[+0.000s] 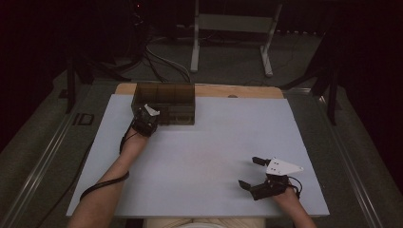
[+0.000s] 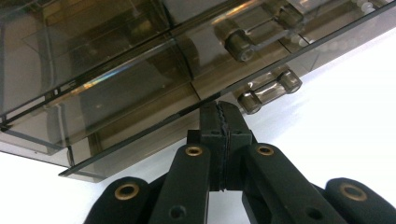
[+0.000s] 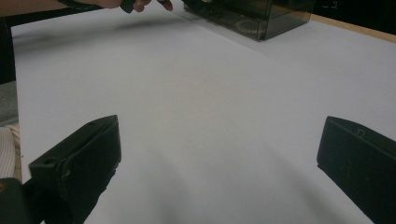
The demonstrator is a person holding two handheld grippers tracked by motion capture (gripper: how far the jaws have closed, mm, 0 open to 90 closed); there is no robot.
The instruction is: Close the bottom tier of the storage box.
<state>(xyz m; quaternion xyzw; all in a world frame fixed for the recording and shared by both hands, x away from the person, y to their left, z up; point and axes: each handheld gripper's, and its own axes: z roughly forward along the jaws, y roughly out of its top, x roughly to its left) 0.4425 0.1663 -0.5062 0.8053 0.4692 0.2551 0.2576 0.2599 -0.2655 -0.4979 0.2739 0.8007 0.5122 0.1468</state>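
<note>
A smoky see-through drawer box (image 1: 166,102) stands at the back left of the white tabletop (image 1: 214,142). My left gripper (image 1: 145,118) is at the box's front left corner. In the left gripper view its jaws are pressed together, and the gripper (image 2: 219,114) touches the lower front edge of the box (image 2: 116,79), just left of a clear bar handle (image 2: 270,91). I see nothing held between the pads. My right gripper (image 1: 248,172) rests near the table's front right with its jaws wide apart. Bare tabletop lies between the jaws of that gripper (image 3: 219,154), with the box (image 3: 252,14) far off.
A wooden table edge (image 1: 247,91) shows behind the white surface. Beyond it on the floor are metal stand legs (image 1: 195,42) and loose cables (image 1: 161,61). A second handle (image 2: 261,35) sits higher on the box front. The left forearm (image 1: 109,185) lies across the table's left side.
</note>
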